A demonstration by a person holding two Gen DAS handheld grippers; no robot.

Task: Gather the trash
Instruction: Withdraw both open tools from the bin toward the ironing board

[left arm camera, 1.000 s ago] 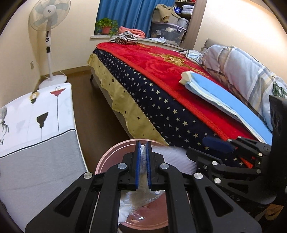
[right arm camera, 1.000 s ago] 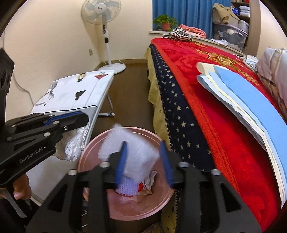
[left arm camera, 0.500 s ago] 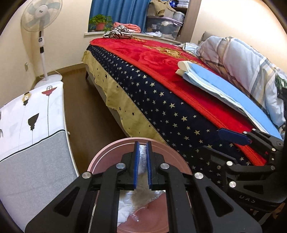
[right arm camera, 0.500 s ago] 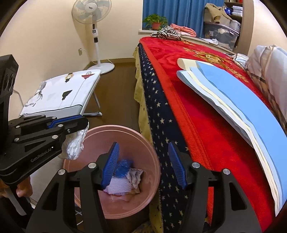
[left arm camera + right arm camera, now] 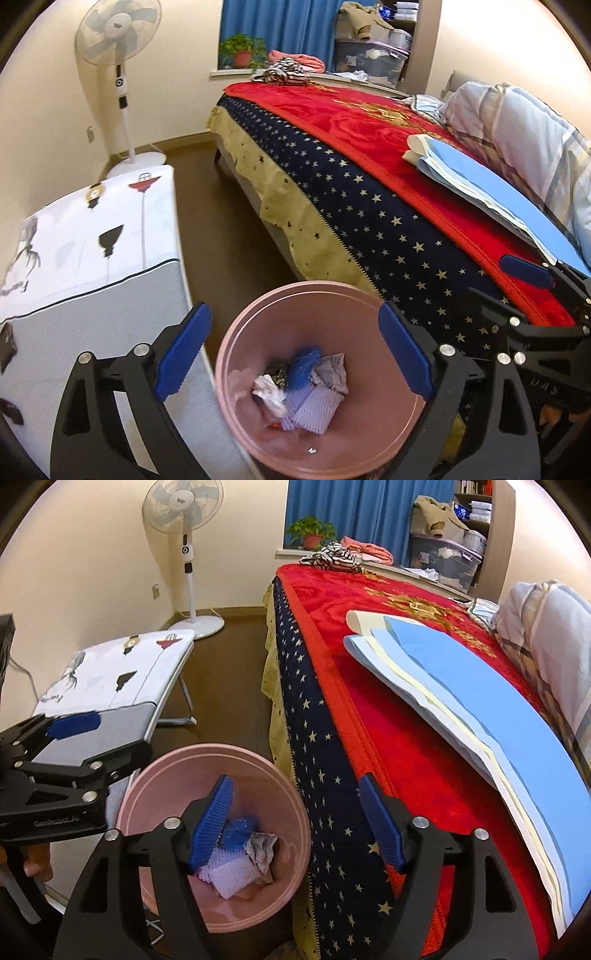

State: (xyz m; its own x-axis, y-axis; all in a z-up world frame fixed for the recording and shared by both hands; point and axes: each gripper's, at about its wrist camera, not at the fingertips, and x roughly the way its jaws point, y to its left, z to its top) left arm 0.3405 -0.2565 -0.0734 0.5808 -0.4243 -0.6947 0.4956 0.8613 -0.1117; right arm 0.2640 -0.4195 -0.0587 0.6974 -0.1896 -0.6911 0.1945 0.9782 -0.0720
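While both claws gape empty: trash in pink bin.
L claw & R claw just opened; risk: knocking bin on withdrawal.

A bed is filling the room's right side; a standing fan is standing against the cream wall, blue curtains hanging behind.

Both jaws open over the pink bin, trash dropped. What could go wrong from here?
1. The left gripper and right gripper hang close together above the pink bin; withdrawing carelessly may knock them together.
2. The bin sits tight against the bed; a lowered finger might catch its rim and tip it.
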